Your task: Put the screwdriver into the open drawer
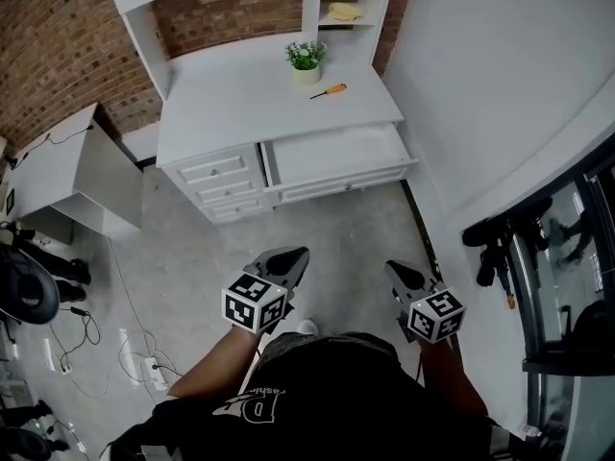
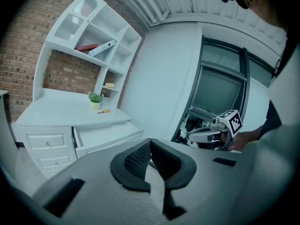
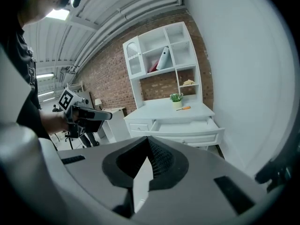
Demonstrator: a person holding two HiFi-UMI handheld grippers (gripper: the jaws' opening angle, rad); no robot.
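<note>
Room: a grey floor (image 1: 327, 224) is bounded by a brick wall (image 1: 58, 36) at the back and a white wall (image 1: 480, 75) at the right.
Side cabinet (image 1: 67, 166): set at the far left, against the brick.
Counter (image 1: 240, 94): white, topped by open shelving; three small drawers (image 1: 226, 185) are kept shut under its left half.
Plant (image 1: 306, 60): a small pot is stood near the back of the top.
Screwdriver (image 1: 329, 90): orange-handled, laid flat on the counter just right of the plant, behind the pulled-out drawer and well apart from both grippers.
Open drawer (image 1: 336, 152): drawn out under the right half; a white bottom is shown.
Left gripper (image 1: 296, 255): held low over the floor, jaws brought together, nothing gripped.
Right gripper (image 1: 394, 268): held alongside, jaws likewise closed on nothing.
</note>
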